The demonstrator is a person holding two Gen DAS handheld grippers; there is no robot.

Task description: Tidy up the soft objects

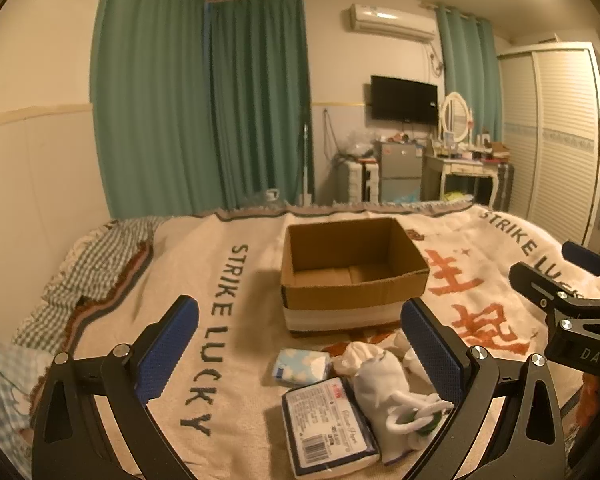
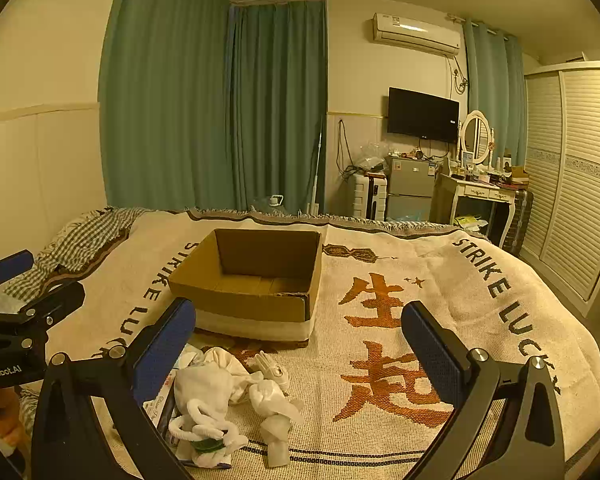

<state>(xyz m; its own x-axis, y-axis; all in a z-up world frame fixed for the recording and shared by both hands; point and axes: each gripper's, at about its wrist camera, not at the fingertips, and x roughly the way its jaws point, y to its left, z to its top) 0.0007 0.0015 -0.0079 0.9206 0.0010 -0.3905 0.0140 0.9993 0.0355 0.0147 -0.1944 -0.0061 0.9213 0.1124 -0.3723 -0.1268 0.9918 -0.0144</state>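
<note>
An open, empty cardboard box (image 1: 352, 268) (image 2: 252, 280) stands on the bed blanket (image 1: 228, 360) (image 2: 380, 360). In front of it lie a small blue-and-white tissue pack (image 1: 300, 366), a larger flat tissue pack with a barcode (image 1: 328, 424), a white drawstring pouch (image 1: 388, 388) (image 2: 208, 404) and white crumpled socks or gloves (image 2: 272, 396). My left gripper (image 1: 300, 344) is open and empty above the tissue packs. My right gripper (image 2: 300, 344) is open and empty, above the blanket right of the white items. Each gripper shows in the other's view, the right one (image 1: 560, 280) and the left one (image 2: 24, 284).
A checked pillow (image 1: 88, 264) lies at the bed's left edge by the wall. Beyond the bed are green curtains (image 1: 204, 100), a small fridge (image 1: 400, 172), a dressing table (image 1: 464, 168) and a wardrobe (image 1: 556, 136).
</note>
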